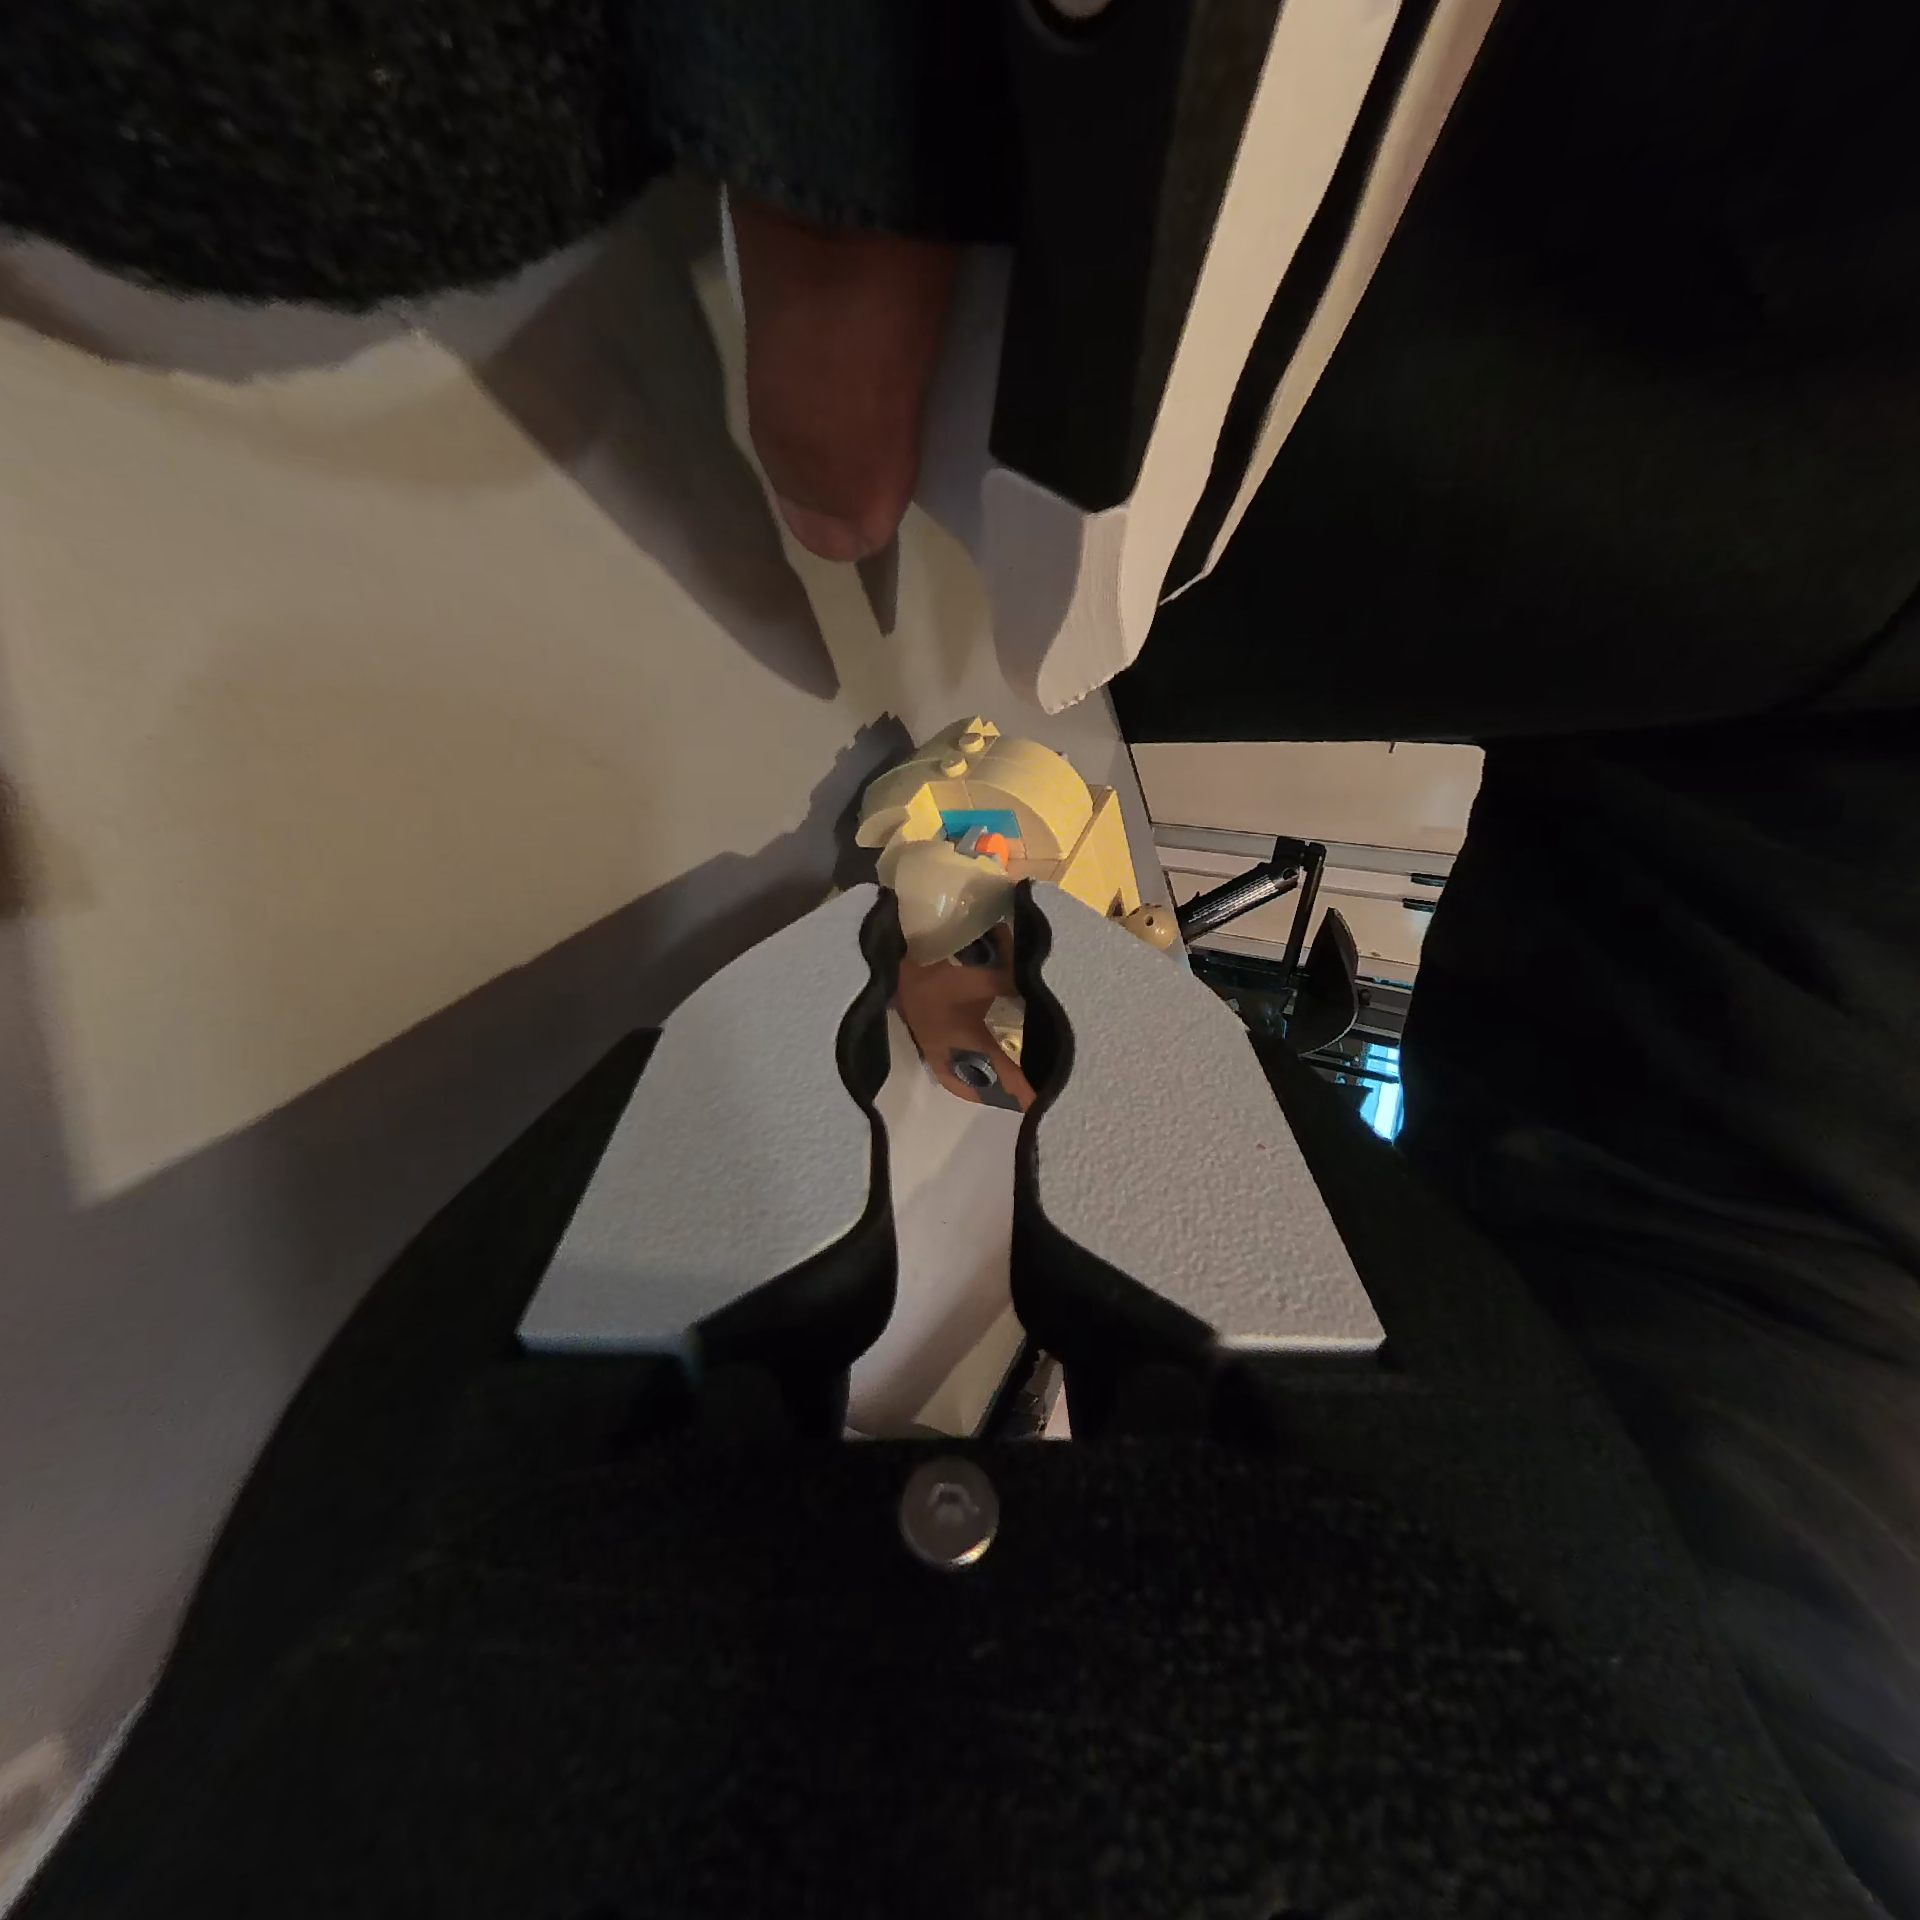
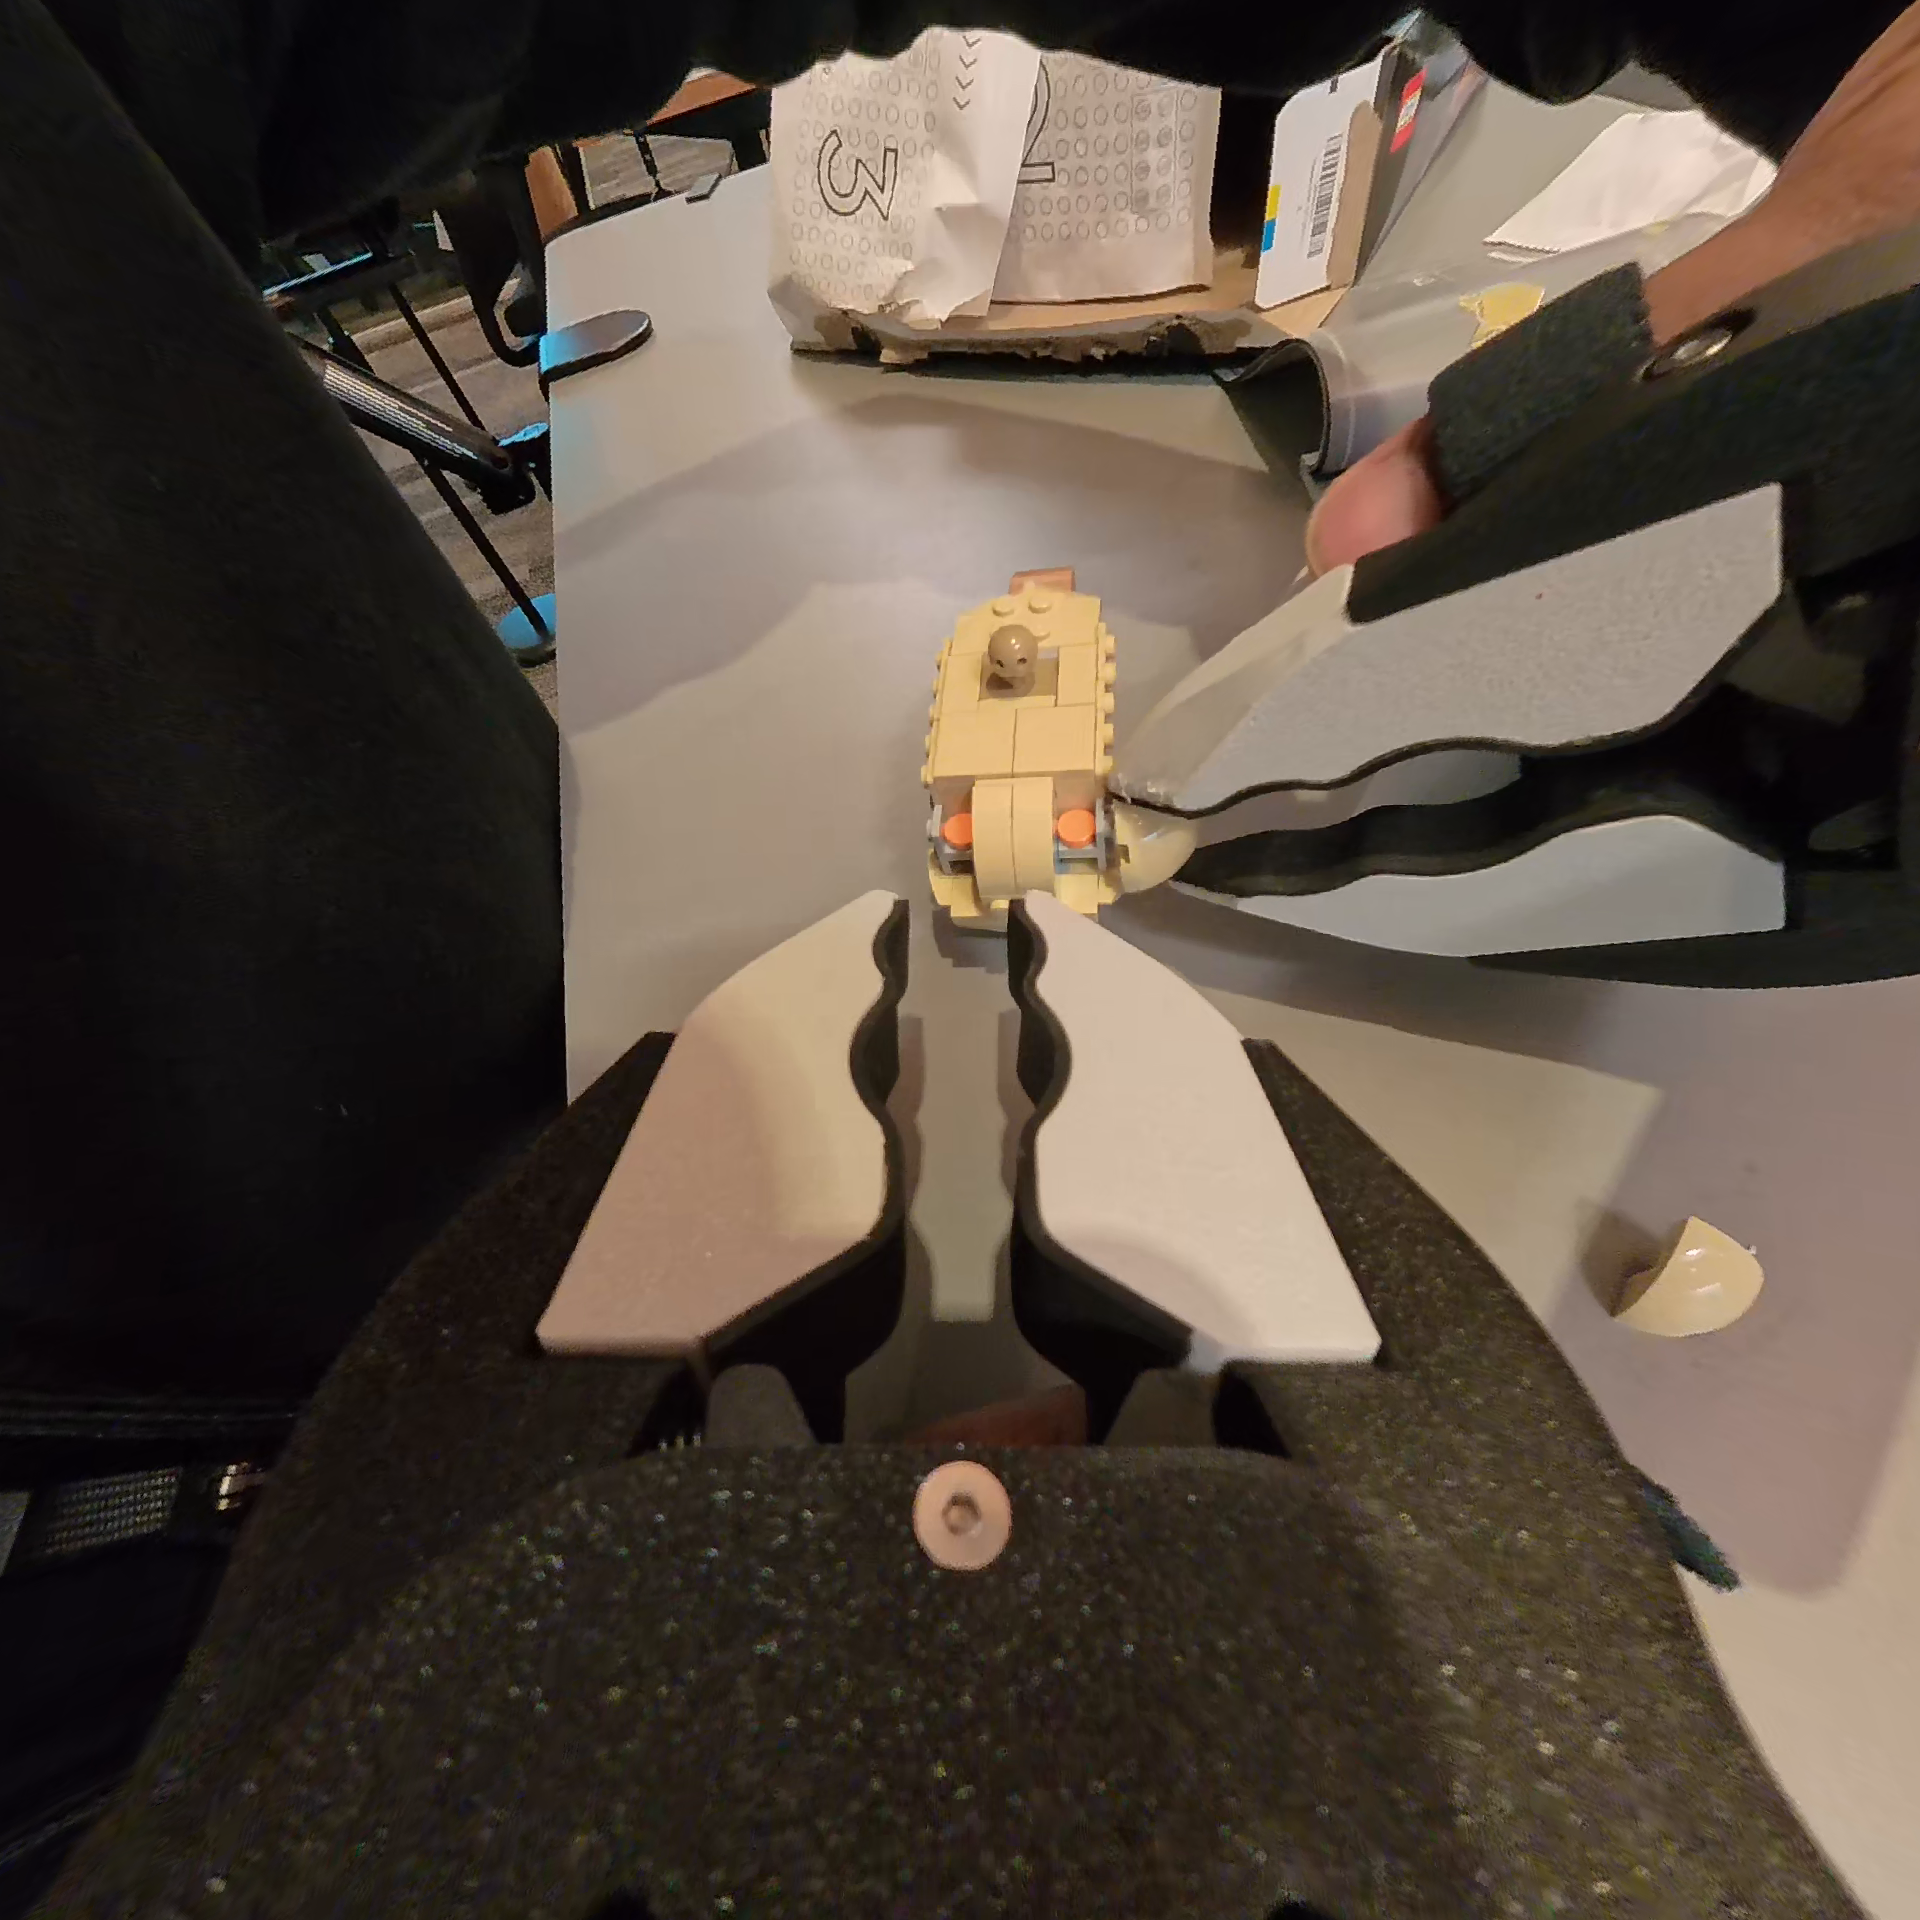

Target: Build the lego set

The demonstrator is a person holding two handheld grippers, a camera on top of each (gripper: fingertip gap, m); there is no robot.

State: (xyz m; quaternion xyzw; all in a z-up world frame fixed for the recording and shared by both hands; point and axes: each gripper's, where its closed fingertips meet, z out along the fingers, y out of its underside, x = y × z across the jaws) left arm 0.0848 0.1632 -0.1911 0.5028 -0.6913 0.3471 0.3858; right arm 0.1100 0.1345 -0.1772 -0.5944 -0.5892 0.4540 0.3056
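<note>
Tan brick-built model (image 2: 1023, 774) sits on the grey counter (image 2: 727, 582) just ahead of the open, bare right hand-held gripper (image 2: 956, 920), while the left hand-held gripper (image 2: 1153, 831) clamps a tan dome piece (image 2: 1148, 857) at its side.

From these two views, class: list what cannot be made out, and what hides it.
- Brick model underside: hidden against the table, both views.
- Left tool pad contact on the tan dome piece: its own white fingers cover it.
- Boxes at the table's far end: cut off by dark clothing, right wrist view.
</note>
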